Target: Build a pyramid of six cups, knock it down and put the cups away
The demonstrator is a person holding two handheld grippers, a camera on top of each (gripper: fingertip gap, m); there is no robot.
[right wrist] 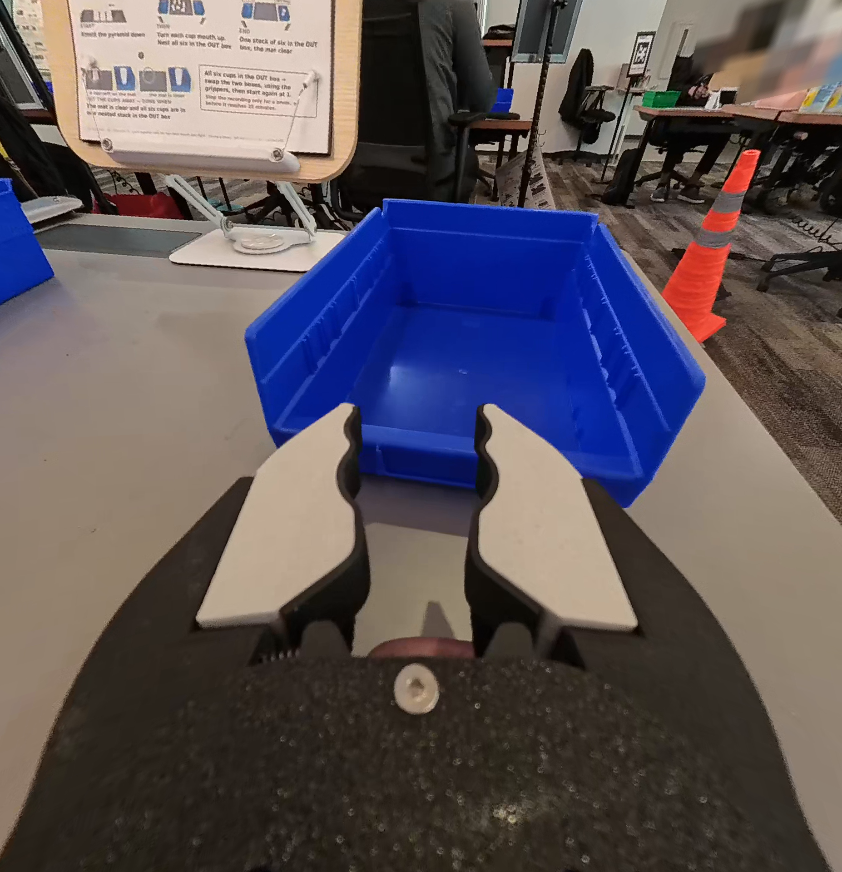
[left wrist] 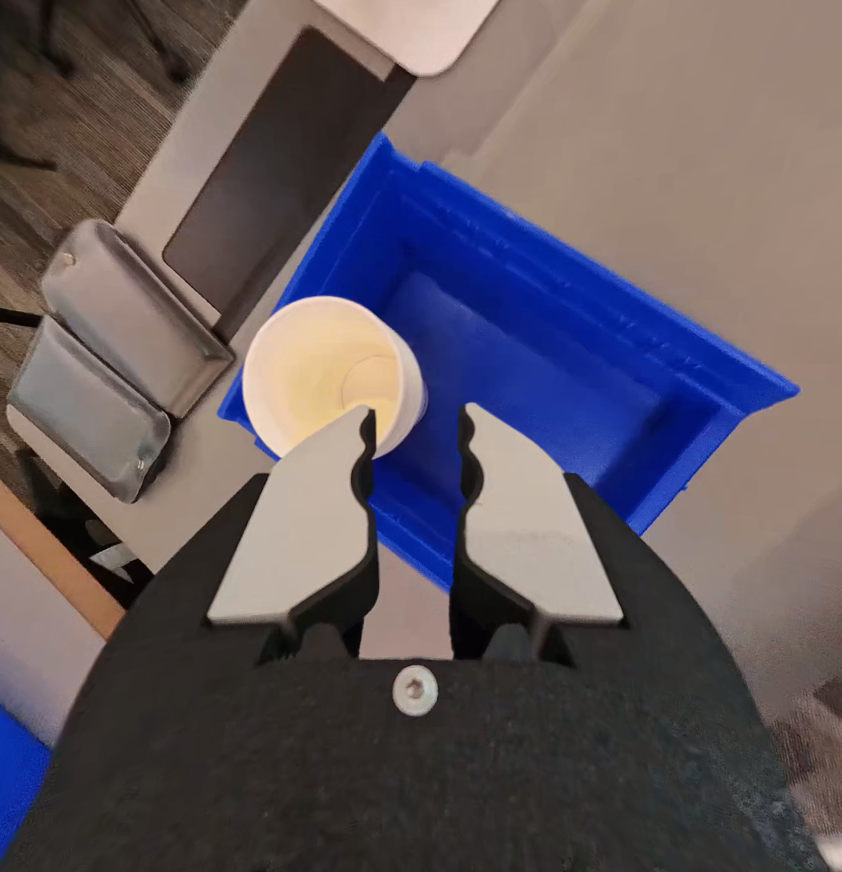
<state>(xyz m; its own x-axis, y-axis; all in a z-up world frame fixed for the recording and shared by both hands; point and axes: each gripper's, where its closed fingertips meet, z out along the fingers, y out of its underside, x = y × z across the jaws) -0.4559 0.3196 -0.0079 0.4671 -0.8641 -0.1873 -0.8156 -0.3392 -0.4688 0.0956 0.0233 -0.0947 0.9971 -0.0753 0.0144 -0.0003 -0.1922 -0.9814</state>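
Observation:
A white paper cup (left wrist: 324,373), mouth towards the camera, hangs over the left edge of the blue bin (left wrist: 527,377) in the left wrist view. It looks like a nested stack, with several rims showing at its right side. My left gripper (left wrist: 416,410) is open above the bin. Its left fingertip (left wrist: 348,424) overlaps the cup's rim, and I cannot tell whether they touch. My right gripper (right wrist: 416,410) is open and empty, low over the grey table just in front of the same bin (right wrist: 457,368), which looks empty from this side. No cup shows in the right wrist view.
A second blue bin (right wrist: 8,245) stands at the table's left. A stand holding an instruction sheet (right wrist: 202,85) and a dark mat (right wrist: 117,240) sit behind. An orange cone (right wrist: 711,245), chairs and seated people are on the floor beyond the table's right edge.

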